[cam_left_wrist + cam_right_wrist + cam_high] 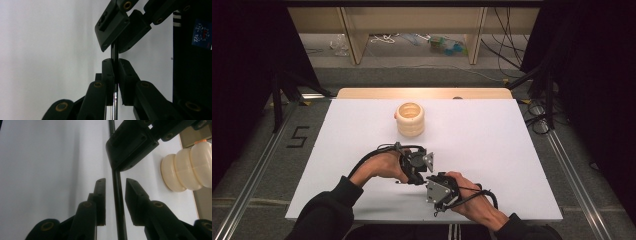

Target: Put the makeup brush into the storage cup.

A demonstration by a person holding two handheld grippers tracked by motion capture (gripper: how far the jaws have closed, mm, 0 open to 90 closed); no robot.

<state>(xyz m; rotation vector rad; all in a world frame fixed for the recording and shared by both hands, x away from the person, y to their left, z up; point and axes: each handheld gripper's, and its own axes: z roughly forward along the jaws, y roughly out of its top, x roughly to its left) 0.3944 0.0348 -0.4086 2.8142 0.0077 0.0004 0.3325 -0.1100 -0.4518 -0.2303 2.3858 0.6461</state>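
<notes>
A thin dark rod (115, 51) runs between my two grippers, which face each other near the table's front middle. In the left gripper view, my left gripper (115, 75) is shut on the rod, its pads tight against it. My right gripper (115, 197) straddles the same rod (118, 205), with a strip of white table showing on each side of it, so it is open. From above, the left gripper (421, 177) and the right gripper (428, 182) meet tip to tip. A cream ribbed holder (410, 119) stands upright farther back, apart from both.
The white table top (492, 150) has free room on both sides of the hands. The cream holder (186, 171) lies to the right in the right gripper view. Wooden shelving (412, 30) and cables lie on the floor beyond the far edge.
</notes>
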